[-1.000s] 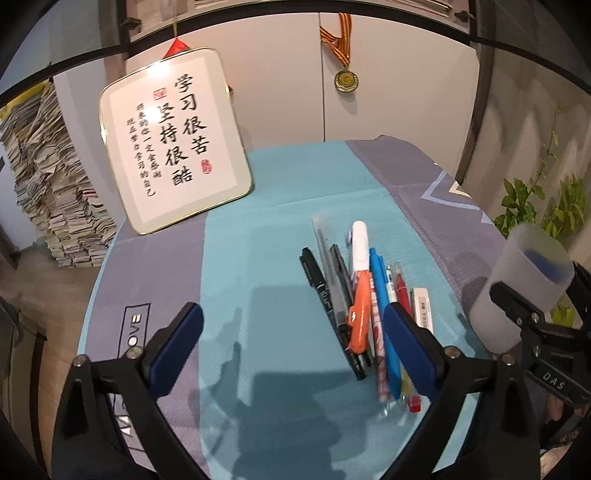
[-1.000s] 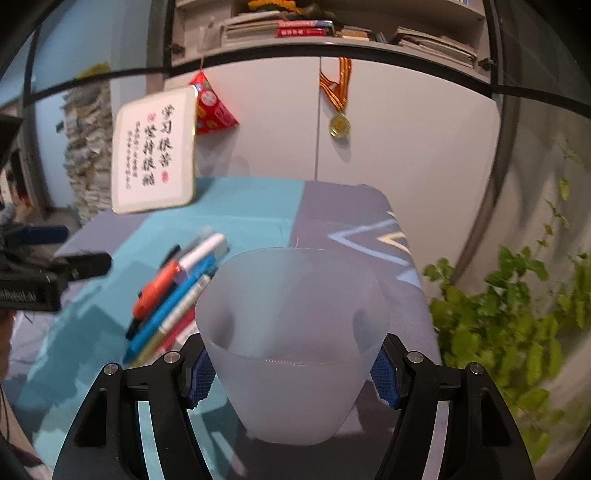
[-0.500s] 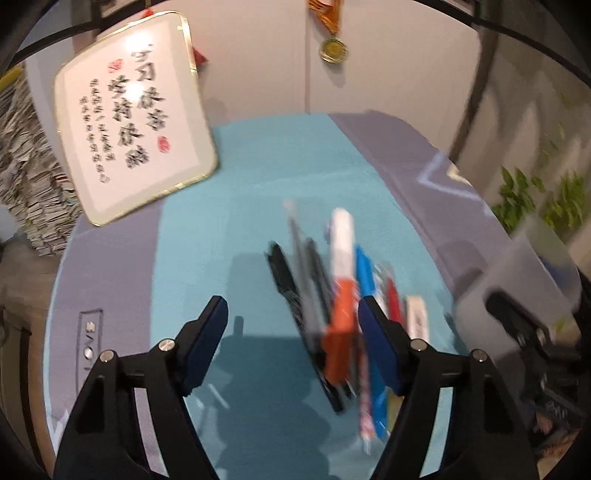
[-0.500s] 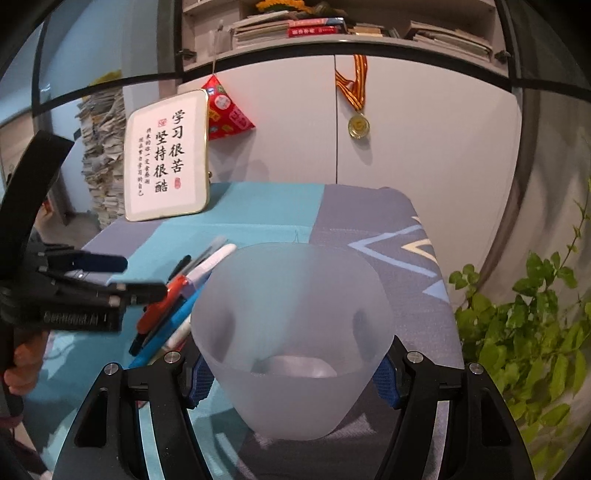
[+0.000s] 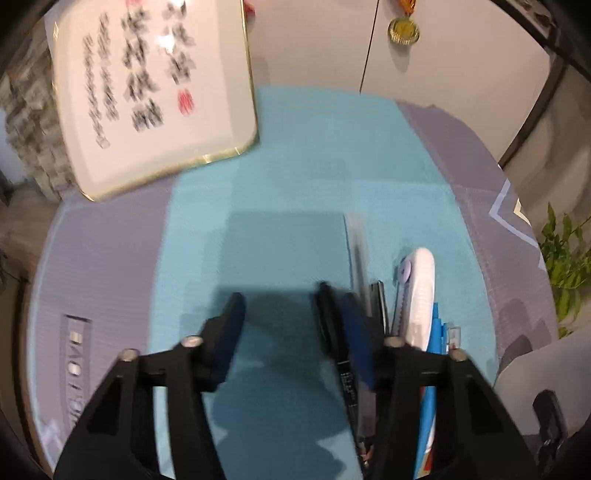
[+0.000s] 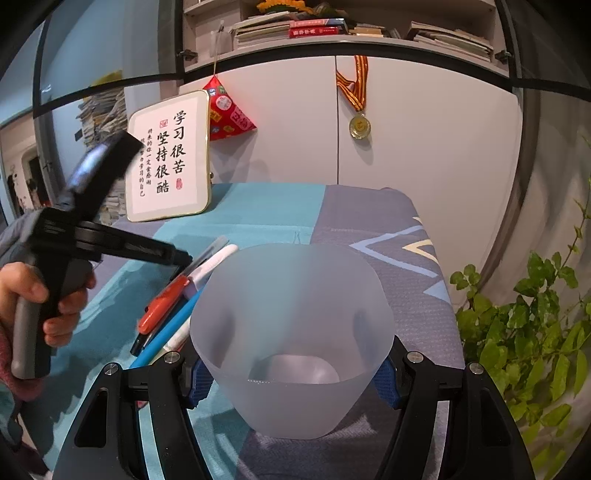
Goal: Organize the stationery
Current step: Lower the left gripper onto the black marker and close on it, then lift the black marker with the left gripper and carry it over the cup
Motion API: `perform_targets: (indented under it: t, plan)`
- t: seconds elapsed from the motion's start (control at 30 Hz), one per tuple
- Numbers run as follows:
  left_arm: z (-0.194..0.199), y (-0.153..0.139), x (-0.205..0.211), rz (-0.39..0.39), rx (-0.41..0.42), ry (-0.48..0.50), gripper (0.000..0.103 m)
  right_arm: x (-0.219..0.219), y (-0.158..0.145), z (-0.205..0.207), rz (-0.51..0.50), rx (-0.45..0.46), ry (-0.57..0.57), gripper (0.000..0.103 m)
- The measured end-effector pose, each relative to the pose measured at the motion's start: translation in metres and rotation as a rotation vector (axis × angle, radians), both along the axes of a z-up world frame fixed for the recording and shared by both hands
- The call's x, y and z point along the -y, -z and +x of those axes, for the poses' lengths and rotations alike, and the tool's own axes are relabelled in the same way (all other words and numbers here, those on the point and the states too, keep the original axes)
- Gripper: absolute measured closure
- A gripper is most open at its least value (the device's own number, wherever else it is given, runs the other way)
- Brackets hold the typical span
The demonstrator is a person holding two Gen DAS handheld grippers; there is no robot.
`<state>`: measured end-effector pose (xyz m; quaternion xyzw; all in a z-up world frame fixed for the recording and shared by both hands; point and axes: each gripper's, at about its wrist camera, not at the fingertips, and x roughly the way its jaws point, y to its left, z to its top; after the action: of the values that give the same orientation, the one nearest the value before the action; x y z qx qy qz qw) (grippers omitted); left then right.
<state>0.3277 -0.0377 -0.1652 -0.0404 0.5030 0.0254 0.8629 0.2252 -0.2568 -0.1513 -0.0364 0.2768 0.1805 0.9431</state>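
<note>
Here, in the left wrist view, the left gripper [image 5: 291,325] is pitched steeply down over the teal and grey table cover [image 5: 295,177], with its jaws closing. Only bare cover is seen in the gap; the black marker [image 5: 332,332] lies just inside the right-hand blue pad, and whether it is touched cannot be told through the blur. Beside that pad the rest of the pens are lined up: a white pen [image 5: 421,291], a blue pen [image 5: 432,354] and a grey one. A framed calligraphy board [image 5: 155,92] is propped at the far left, and a medal [image 5: 403,29] is hung on the cabinet behind.

In the right wrist view, the right gripper [image 6: 291,373] is held low and tilted gently down, its blue pads pressed against the sides of a frosted plastic cup [image 6: 291,332], which is gripped with its mouth open towards the camera. To the left, a hand [image 6: 33,295] is wrapped round the handle of the left gripper, whose tips are lowered onto the pen row. An orange pen [image 6: 162,304] is seen there beside the cup. A leafy plant [image 6: 524,325] stands off the table's right edge.
</note>
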Motion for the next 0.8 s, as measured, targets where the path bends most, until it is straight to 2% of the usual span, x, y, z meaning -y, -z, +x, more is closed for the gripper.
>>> perform_targets:
  t: [0.03,0.13,0.2,0.3,0.4,0.5,0.67,0.8]
  plan:
    - [0.001,-0.001,0.003,0.025,0.019,-0.008,0.060,0.000,0.000,0.000,-0.002,0.000,0.000,0.033]
    - [0.005,0.000,0.005,0.022,0.011,-0.020,0.068,0.000,0.000,0.000,-0.002,0.003,-0.004,0.033]
    - [0.006,-0.001,0.007,0.024,0.012,-0.027,0.090,0.000,0.000,0.000,-0.001,0.002,-0.006,0.033]
    - [0.004,-0.005,0.004,-0.050,-0.014,-0.041,0.090,0.000,0.000,0.000,0.005,0.001,-0.006,0.033]
    - [-0.009,-0.024,-0.007,-0.100,0.023,-0.048,0.090,0.001,0.000,0.000,0.010,-0.001,-0.007,0.033]
    - [-0.027,-0.052,-0.014,-0.123,0.094,-0.033,0.091,0.001,0.000,0.000,0.004,0.001,-0.011,0.033]
    - [-0.068,-0.117,-0.012,-0.121,0.285,-0.003,0.091,-0.001,0.001,0.000,0.000,0.000,-0.016,0.033]
    - [-0.099,-0.154,-0.007,-0.124,0.402,0.030,0.091,-0.001,0.001,0.001,0.005,-0.005,-0.019,0.033]
